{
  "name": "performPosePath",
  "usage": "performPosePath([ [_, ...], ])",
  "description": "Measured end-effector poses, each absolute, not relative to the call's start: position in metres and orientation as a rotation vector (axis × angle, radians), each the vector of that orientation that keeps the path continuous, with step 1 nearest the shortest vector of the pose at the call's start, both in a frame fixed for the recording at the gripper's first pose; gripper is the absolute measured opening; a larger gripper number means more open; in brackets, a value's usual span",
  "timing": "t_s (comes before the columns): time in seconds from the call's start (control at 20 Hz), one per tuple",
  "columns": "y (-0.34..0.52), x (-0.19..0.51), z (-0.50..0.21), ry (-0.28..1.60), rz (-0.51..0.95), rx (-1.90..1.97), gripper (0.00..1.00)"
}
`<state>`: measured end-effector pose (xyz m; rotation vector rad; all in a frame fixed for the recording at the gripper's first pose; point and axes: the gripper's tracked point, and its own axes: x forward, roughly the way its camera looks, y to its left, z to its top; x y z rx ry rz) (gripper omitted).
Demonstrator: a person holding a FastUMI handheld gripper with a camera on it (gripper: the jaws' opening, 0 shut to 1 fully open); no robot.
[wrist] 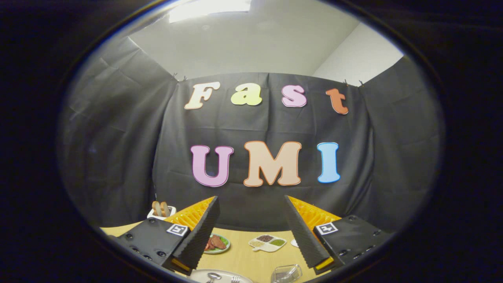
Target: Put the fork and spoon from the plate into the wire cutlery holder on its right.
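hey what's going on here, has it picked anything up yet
Nothing is picked up yet. A hand-held gripper hangs above a wooden table with its fingers open and nothing between them. Just below them sits the plate with the spoon and fork on it, and the wire cutlery holder stands right beside it. Beyond the fingers are a dish of food, a divided dish of grains and a small white box of bread.

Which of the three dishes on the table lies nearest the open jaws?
The white plate holding the spoon and fork; the meat plate and divided dish sit farther back.
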<state>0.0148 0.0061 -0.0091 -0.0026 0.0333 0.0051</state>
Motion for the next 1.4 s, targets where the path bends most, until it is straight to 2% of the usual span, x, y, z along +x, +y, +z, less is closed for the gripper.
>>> performPosePath([
  [0.9, 0.028, 0.016, -0.048, 0.113, 0.071, -0.015, 1.0],
  [1.4, 0.039, -0.004, -0.134, 0.322, 0.14, -0.048, 1.0],
])
